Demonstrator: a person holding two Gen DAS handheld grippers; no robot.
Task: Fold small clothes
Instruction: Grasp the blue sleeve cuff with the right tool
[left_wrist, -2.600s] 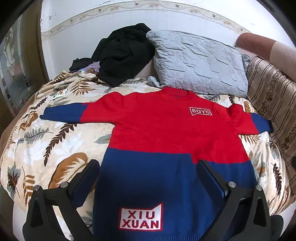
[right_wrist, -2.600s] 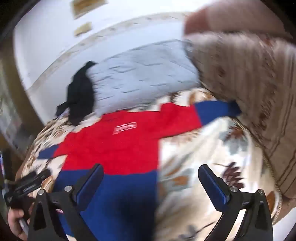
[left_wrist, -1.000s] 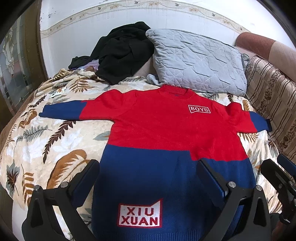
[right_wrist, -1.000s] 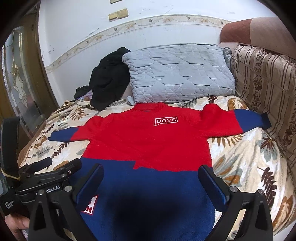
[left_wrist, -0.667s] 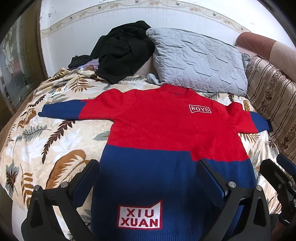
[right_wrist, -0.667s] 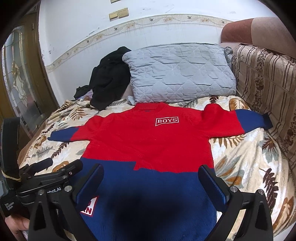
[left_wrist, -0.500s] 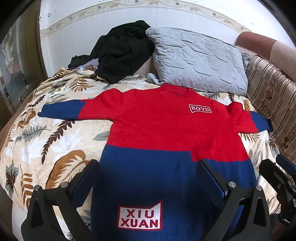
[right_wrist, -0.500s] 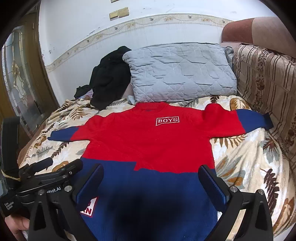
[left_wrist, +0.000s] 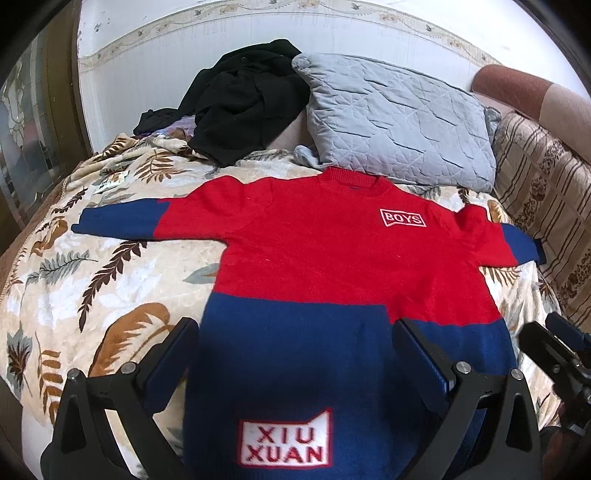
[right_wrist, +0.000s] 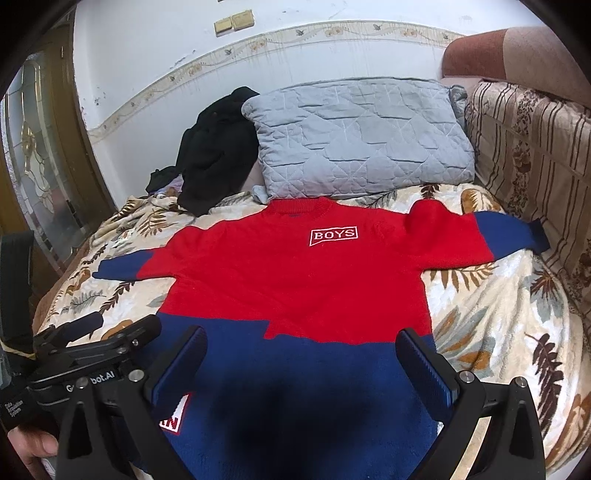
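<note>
Red-and-navy sweater reads "BOYS", "XIU XUAN"; both tongs gape, seemingly just above it.

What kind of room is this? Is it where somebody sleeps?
Most likely a bedroom. A red and blue sweater lies spread out on a bed with a leaf-print blanket, and a grey pillow leans against the wall behind it.

Bed, leaf-print blanket: sweater spread flat; grey pillow, black clothes behind.
</note>
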